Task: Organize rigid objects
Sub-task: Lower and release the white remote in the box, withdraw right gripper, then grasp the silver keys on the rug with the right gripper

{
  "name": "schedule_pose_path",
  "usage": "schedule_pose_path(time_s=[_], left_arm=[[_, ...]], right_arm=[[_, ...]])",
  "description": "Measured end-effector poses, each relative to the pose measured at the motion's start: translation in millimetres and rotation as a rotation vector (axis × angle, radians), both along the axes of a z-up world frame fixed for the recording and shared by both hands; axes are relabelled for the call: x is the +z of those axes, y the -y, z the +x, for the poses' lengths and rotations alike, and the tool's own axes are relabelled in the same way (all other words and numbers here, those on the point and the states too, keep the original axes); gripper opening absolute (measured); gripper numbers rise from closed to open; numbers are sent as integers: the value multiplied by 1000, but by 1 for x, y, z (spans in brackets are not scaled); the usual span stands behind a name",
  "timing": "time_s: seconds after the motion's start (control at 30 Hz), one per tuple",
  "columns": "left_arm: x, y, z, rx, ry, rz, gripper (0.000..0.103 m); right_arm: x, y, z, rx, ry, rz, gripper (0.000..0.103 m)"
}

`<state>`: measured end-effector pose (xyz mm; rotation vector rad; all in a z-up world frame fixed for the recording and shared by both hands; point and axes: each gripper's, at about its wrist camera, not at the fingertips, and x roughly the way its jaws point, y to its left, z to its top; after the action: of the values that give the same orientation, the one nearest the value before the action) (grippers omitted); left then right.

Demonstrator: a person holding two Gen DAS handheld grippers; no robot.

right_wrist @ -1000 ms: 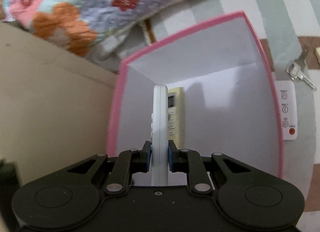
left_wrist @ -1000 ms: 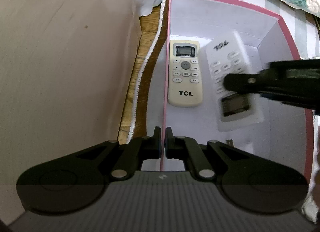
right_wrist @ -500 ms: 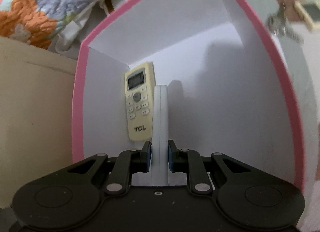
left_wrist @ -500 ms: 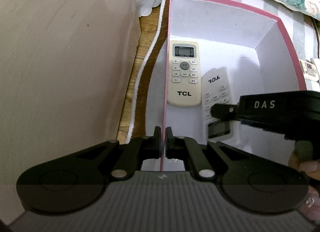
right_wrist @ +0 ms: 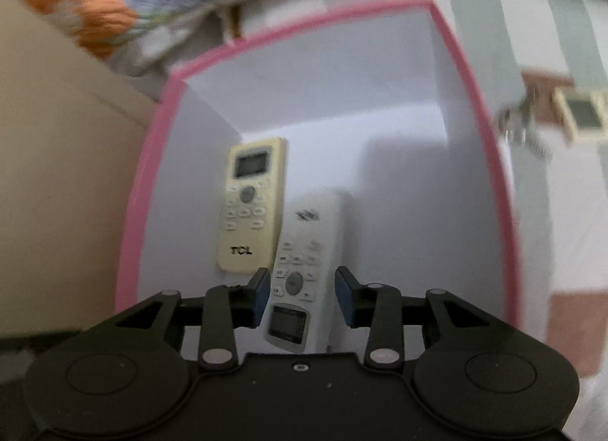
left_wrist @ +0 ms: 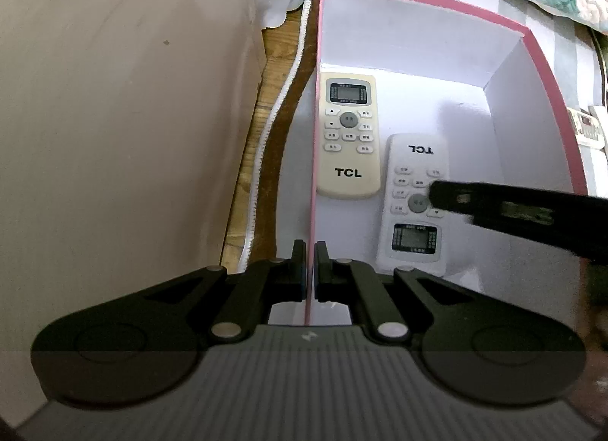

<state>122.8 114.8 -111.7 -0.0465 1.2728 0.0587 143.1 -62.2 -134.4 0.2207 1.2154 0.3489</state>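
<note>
Two TCL air-conditioner remotes already lie face up on the floor of the pink-rimmed box [left_wrist: 532, 42], so as far as the pictures show this stage of the sorting is well along. Outside the box, past its wall at 3 o'clock in the right wrist view, a bunch of keys [right_wrist: 513, 125] and another small display device [right_wrist: 581, 114] lie on the striped cloth, blurred; those look like what is left to gather.

The cream remote [left_wrist: 349, 137] lies against the box wall at 9 o'clock, its long axis running 12 to 6, screen end toward 12. The white remote [left_wrist: 416, 205] lies just beside it, nearer 6, its long axis nearly parallel but reversed: screen end toward 6, logo toward 12.

The right gripper [right_wrist: 302, 296] has just been opening its jaws; they stand spread with the white remote seen between and below them, the pads clear of it. The left gripper [left_wrist: 311, 273] is pinched together on the pink wall of the box, steadying it
</note>
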Motion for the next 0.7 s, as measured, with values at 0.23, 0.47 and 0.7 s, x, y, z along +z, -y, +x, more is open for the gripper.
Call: schedule_pose_path(time_s=[0.23, 0.47, 0.7], left_arm=[[0, 0, 3, 8, -40, -17, 6], [-1, 5, 6, 5, -83, -1, 7], [-1, 9, 12, -7, -109, 27, 8]], right_arm=[[50, 25, -17, 172, 70, -42, 44], [73, 61, -40, 247, 114, -113, 44], [77, 107, -54, 317, 179, -111, 44]])
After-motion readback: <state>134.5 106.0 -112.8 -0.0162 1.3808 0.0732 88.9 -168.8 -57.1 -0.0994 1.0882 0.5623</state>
